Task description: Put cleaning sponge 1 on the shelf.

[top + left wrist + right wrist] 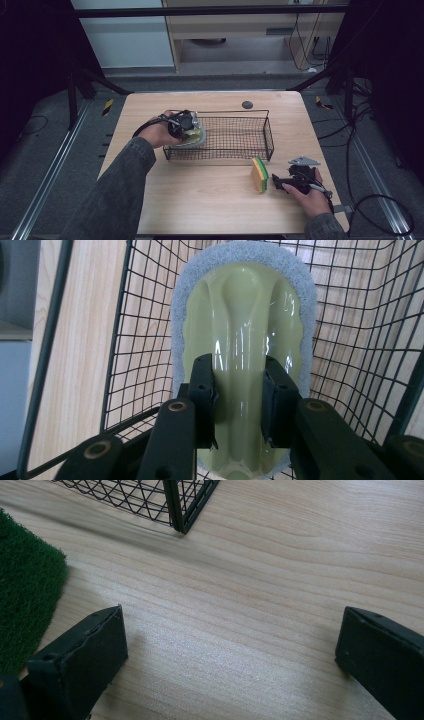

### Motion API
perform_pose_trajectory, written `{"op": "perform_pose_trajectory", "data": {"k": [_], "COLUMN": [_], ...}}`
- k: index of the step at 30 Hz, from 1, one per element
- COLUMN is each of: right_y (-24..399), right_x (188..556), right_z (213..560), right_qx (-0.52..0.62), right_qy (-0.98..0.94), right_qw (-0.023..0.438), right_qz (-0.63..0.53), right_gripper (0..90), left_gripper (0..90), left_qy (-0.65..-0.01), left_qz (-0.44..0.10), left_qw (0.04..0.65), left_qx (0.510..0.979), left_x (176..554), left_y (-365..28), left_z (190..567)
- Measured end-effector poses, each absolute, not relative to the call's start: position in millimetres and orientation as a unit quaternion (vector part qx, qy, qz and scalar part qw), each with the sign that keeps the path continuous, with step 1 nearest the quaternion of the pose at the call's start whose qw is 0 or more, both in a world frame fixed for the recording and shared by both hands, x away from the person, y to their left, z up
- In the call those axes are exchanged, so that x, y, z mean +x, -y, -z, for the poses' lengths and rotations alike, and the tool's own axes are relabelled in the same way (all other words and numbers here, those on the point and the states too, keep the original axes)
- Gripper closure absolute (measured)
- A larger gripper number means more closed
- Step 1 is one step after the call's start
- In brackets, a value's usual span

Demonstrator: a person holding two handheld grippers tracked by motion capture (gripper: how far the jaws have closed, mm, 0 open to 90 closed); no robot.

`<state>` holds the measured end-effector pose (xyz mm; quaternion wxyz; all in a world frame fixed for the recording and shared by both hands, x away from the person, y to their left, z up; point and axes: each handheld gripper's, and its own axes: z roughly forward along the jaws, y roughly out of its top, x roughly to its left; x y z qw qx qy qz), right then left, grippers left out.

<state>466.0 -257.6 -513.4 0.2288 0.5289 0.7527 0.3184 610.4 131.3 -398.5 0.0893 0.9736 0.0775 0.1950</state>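
While the left gripper (239, 407) is clamped on the raised ridge of a pale yellow-green scrub brush (243, 315) w/ a grey pad rim, it holds that brush just inside the left end of the black wire basket (267, 131). Ridge runs straight away from the gripper, so the brush's long axis lines up w/ the jaws; the pad faces the mesh bottom, but whether it touches the mesh I can't tell. Judging by this, the brush is being set into the basket and mainly needs letting go.

Right gripper (230, 645) has its jaws wide apart, nothing between them, resting low over the bare tabletop (260, 580). A sponge (259, 174), yellow w/ a green scouring face, stands on its edge just beside that gripper, on its left side, between it and the basket's near right corner. Sponge's long axis runs roughly front-to-back on the tabletop. Right hand (310, 195) is far nearer to it than the left; the left hand (159, 134) is well apart, at the basket's other end. So the sponge looks like the right gripper's pick: shift left, close across the thin side.

Count: 1 brush, 1 sponge, 1 basket, 2 grippers.
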Motion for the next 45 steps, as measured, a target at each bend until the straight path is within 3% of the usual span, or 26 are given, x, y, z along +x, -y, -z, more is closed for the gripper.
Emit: {"op": "perform_pose_trajectory", "data": {"k": [37, 45], "right_y": [258, 258], "right_x": [466, 466], "right_z": [513, 513], "right_qx": [0.529, 0.529], "right_qy": [-0.753, -0.753], "right_qw": [0.229, 0.229], "right_qz": [-0.319, -0.319], "right_gripper": [0.5, 0.5], "left_gripper": [70.3, 64.5], "left_qy": [-0.075, -0.083], "left_qz": [-0.157, -0.152], "left_qw": [0.071, 0.081], "left_qx": [0.982, 0.982], "left_x": [615, 614], "left_y": [-127, -129], "left_z": [423, 419]}}
